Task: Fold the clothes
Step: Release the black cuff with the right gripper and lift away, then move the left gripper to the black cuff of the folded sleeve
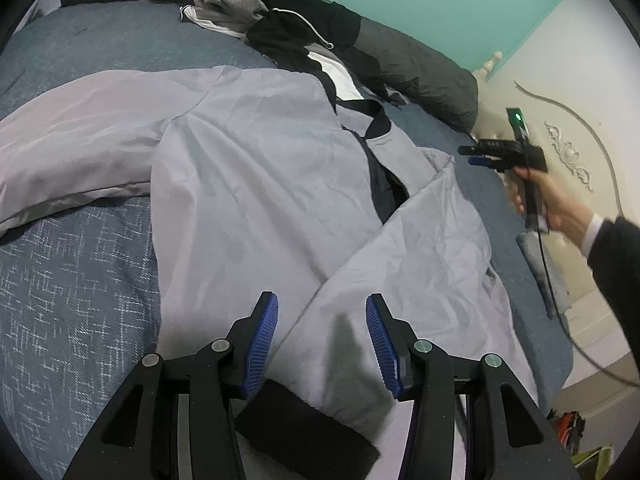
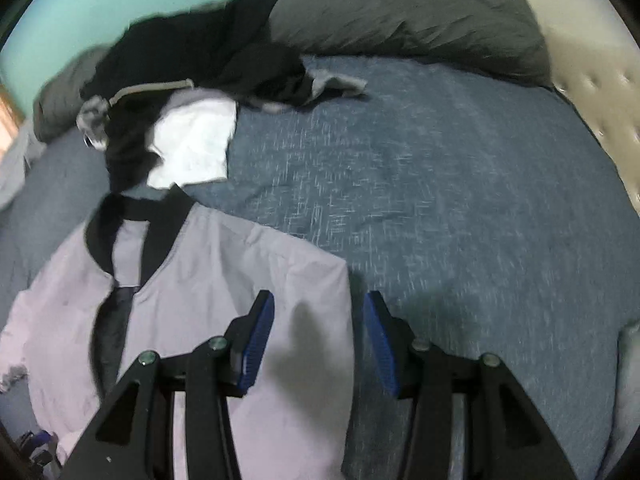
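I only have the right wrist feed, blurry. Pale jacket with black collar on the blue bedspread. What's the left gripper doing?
Observer: The left gripper hangs over the jacket's lower end near its black hem band, jaws apart, nothing between them.
Operator: Are the sleeves folded yet?
Observer: One sleeve lies spread out sideways, away from the right gripper.
Operator: And the other side?
Observer: There the front panel lies folded over, crossing the zipper line; I cannot tell where that sleeve is.
Operator: Is my gripper holding fabric?
Observer: No. From the left wrist view it is in the air beyond the jacket's collar end, gripping nothing.
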`<action>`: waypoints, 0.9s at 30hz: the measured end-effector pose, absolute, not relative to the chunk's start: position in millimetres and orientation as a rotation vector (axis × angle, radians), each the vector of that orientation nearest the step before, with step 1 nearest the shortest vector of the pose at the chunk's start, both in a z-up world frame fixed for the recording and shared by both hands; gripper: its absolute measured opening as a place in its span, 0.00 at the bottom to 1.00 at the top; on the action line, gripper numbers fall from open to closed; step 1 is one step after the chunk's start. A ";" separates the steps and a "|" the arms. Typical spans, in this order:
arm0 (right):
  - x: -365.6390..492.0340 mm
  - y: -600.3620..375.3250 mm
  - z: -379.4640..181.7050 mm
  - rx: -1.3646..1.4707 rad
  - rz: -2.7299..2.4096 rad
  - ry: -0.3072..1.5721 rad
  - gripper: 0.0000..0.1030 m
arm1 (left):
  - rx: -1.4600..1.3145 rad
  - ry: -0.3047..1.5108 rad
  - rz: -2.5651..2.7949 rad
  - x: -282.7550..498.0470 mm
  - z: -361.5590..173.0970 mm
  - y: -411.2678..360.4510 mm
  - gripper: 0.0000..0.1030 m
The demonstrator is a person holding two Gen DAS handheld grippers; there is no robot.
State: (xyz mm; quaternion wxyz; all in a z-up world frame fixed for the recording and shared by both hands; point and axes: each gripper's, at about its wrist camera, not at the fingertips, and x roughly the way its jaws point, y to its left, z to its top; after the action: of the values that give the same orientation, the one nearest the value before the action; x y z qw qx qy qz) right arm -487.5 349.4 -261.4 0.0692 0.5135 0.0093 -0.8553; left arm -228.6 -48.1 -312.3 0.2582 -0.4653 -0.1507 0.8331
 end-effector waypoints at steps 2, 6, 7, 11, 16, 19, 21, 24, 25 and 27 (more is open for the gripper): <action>-500.4 346.6 -271.4 1.588 -2.547 0.050 0.46 | -1.275 -0.415 2.252 -229.2 -317.3 -49.8 0.48; -517.3 341.0 -285.0 1.632 -2.540 0.089 0.46 | -1.300 -0.415 2.243 -230.3 -326.6 -51.8 0.48; -520.4 340.5 -288.1 1.640 -2.536 0.093 0.46 | -1.306 -0.410 2.242 -230.6 -328.6 -51.6 0.48; -534.0 335.2 -304.3 1.685 -2.505 0.131 0.46 | -1.325 -0.414 2.231 -230.9 -335.0 -52.3 0.48; -540.0 334.4 -317.5 1.721 -2.542 0.183 0.14 | -1.350 -0.384 2.225 -229.9 -341.1 -49.7 0.48; -542.5 336.3 -322.1 1.734 -2.582 0.197 0.08 | -1.367 -0.390 2.214 -229.4 -344.8 -50.2 0.48; -545.2 332.5 -324.9 1.740 -2.605 0.239 0.07 | -1.375 -0.385 2.211 -229.5 -346.8 -50.3 0.48; -550.2 330.2 -327.8 1.760 -2.645 0.249 0.07 | -1.385 -0.380 2.207 -229.3 -349.3 -49.8 0.48; -552.0 331.3 -328.1 1.770 -2.658 0.224 0.07 | -1.386 -0.376 2.208 -229.0 -349.7 -49.7 0.48; -554.3 337.8 -324.8 1.772 -2.680 0.145 0.08 | -1.387 -0.378 2.207 -228.2 -349.9 -50.6 0.48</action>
State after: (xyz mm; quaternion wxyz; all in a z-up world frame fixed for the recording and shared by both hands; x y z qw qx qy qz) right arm -554.3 337.8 -324.8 -0.0372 0.5505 0.0451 -0.8328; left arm -228.2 -50.6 -349.9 0.2511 -0.5096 -0.1390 0.8111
